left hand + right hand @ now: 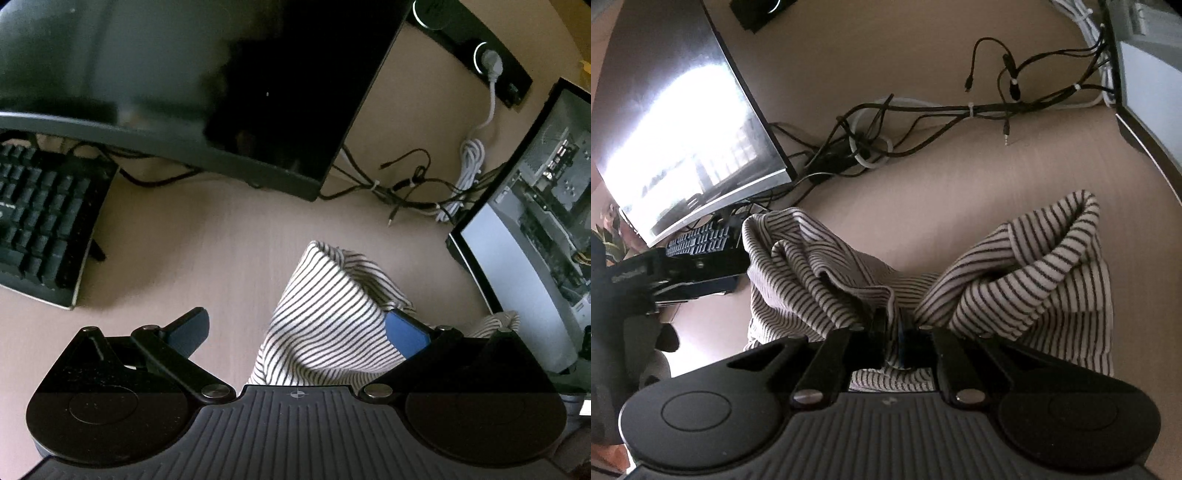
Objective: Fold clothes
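Striped garment (827, 280) (right gripper's (894, 334) tips buried)

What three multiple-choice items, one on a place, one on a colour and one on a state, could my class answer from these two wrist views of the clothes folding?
1. Where does the keyboard lie in the left wrist view?
A. Left edge
B. Right edge
C. On the garment

2. What colours is the striped garment?
A. Red and yellow
B. White with dark stripes
C. Plain green

3. How do the jaws of the right gripper stand?
A. Wide apart
B. Closed on cloth
C. Out of view

Answers: 1 A, it sits left of the monitor. 2 B, thin dark lines cross pale cloth. 3 B, fabric bunches between the fingers.
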Motion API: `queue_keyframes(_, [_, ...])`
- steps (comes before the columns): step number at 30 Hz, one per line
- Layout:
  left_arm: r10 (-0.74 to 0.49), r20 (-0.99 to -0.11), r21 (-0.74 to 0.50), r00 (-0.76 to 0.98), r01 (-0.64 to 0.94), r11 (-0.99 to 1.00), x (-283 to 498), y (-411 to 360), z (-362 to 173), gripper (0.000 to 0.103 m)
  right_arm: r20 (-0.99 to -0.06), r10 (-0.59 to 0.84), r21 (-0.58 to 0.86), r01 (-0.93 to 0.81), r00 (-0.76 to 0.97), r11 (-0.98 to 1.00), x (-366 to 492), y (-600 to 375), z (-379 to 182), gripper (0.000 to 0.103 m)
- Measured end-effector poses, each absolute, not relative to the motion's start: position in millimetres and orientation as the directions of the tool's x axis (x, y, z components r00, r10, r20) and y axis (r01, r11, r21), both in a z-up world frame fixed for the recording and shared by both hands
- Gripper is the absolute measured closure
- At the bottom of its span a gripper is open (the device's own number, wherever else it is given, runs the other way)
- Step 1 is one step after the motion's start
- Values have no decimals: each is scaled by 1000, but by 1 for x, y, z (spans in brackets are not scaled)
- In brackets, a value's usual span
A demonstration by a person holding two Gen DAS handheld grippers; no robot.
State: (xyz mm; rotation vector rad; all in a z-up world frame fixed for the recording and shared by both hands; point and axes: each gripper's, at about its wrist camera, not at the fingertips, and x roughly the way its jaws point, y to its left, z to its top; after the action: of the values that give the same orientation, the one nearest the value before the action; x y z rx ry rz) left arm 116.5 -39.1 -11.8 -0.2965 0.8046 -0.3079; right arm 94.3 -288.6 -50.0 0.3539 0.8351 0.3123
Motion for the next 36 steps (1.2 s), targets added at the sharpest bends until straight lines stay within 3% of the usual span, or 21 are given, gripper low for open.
queue_keyframes(6, [-355,-636,-339,686,164,926,110,-41,6,0,-670,371,386,-125,644,914,84,-286,-45,97])
queue_keyframes(14, [-400,-622,-275,673,290,917,123,-86,16,0,-677,359,360,-136,643,923,74,-285,-45,97])
queue_keyframes(17, [-378,-643,-229,667,303,925,134,-102,11,0,-679,356,351,-142,642,926,73,-285,-45,97])
queue_keyframes(33, [-351,-695,-218,627,281,935,147,-104,-11,1,-681,361,345,-155,638,926,74,-284,-45,97])
queue_keyframes(34, [-350,-694,-214,629,284,935,146,-104,-10,4,-681,361,344,-156,638,926,73,-284,-45,97])
queue_keyframes(36, [-353,-696,-212,625,290,933,145,-104,-9,32,-680,361,345,-156,638,925,73,-284,-45,97])
